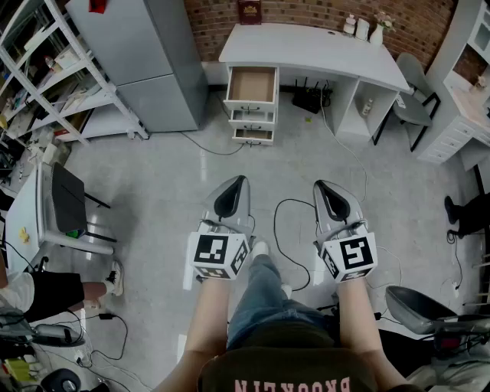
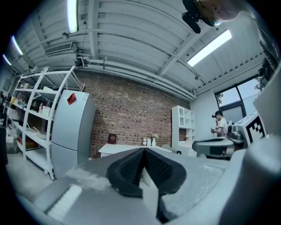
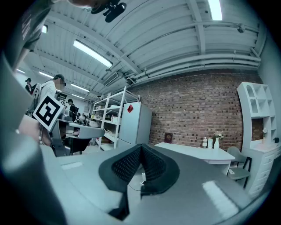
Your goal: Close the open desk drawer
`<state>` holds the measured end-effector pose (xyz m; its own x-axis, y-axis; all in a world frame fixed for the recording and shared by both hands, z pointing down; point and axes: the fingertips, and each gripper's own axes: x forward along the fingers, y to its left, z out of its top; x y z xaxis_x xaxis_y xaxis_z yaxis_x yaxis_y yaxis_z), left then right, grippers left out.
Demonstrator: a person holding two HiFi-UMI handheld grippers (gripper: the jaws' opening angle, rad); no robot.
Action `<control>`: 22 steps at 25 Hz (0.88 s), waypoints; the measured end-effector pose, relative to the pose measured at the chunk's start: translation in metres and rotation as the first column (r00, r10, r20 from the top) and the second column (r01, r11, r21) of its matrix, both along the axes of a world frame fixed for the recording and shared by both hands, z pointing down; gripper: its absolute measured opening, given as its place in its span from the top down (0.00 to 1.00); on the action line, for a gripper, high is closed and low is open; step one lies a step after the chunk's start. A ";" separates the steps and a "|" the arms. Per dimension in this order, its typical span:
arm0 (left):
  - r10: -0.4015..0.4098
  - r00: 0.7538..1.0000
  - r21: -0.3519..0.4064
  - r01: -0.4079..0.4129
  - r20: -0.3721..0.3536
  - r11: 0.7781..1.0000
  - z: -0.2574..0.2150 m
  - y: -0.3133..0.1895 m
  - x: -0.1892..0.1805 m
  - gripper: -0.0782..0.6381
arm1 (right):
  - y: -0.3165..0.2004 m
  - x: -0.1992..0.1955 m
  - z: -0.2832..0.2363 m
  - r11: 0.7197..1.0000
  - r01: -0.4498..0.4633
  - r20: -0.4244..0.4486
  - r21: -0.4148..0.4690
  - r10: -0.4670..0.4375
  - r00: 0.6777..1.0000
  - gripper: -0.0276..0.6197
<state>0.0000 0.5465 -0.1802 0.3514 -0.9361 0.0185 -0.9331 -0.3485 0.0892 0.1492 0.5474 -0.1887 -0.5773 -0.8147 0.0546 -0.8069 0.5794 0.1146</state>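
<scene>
White desk (image 1: 321, 47) far off: its top drawer (image 1: 252, 84) at the left end hangs open, and we hold left gripper (image 1: 239, 185) and right gripper (image 1: 322, 186) pinched together, empty, well apart from it, closing not begun.

Wall (image 1: 321, 11) rough brick; desk (image 1: 306, 47) smooth matt white; drawer (image 1: 252, 84) inside wood; floor (image 1: 176, 172) glossy.

"What sort of place is this?"

"A lab or workshop, dressed up like a room. It has a ribbed metal ceiling (image 2: 131, 39) with strip lights (image 2: 210, 47), and a bare grey floor (image 1: 153, 176) with loose cables (image 1: 275, 230)."

"And the homely part?"

"A white desk (image 1: 306, 46) stands against a brick wall (image 3: 202, 110), beside a fridge (image 1: 145, 61) and metal shelving (image 1: 53, 69) packed with gear."
</scene>
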 end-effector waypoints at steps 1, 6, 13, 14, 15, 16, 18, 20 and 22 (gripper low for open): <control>0.000 1.000 0.000 0.000 -0.002 1.000 0.001 0.000 0.001 0.90 | 0.001 0.001 0.001 1.000 0.001 -0.005 0.000 -0.001 1.000 0.96; -0.012 1.000 -0.013 0.012 -0.006 1.000 0.011 -0.014 0.006 0.90 | -0.010 0.009 0.007 1.000 0.012 -0.017 -0.010 -0.013 1.000 0.96; -0.026 0.999 -0.034 0.025 -0.022 0.999 0.014 -0.082 0.003 0.90 | -0.074 0.009 0.014 0.998 0.035 -0.037 -0.043 -0.037 0.999 0.96; -0.025 0.999 -0.037 0.024 -0.023 0.999 0.016 -0.093 0.001 0.90 | -0.084 0.006 0.014 0.998 0.037 -0.031 -0.041 -0.038 0.999 0.96; -0.023 1.000 -0.040 0.022 -0.021 0.999 0.017 -0.103 -0.002 0.90 | -0.095 0.004 0.013 0.999 0.036 -0.017 -0.038 -0.037 0.999 0.96; -0.020 1.000 -0.040 0.019 -0.017 0.999 0.017 -0.115 -0.005 0.90 | -0.108 0.002 0.010 0.999 0.033 0.004 -0.035 -0.033 0.999 0.96; -0.004 1.000 -0.037 0.003 -0.007 0.999 0.015 -0.140 -0.010 0.90 | -0.134 -0.003 0.006 0.999 0.020 0.026 -0.035 -0.019 0.999 0.96; 0.016 1.000 -0.033 -0.016 0.004 0.999 0.013 -0.165 -0.014 0.90 | -0.160 -0.009 0.006 0.999 0.003 0.013 -0.033 -0.003 1.000 0.96; 0.018 1.000 -0.037 -0.018 0.009 0.999 0.014 -0.188 -0.020 0.90 | -0.182 -0.014 0.009 0.999 -0.013 0.008 -0.031 0.013 1.000 0.96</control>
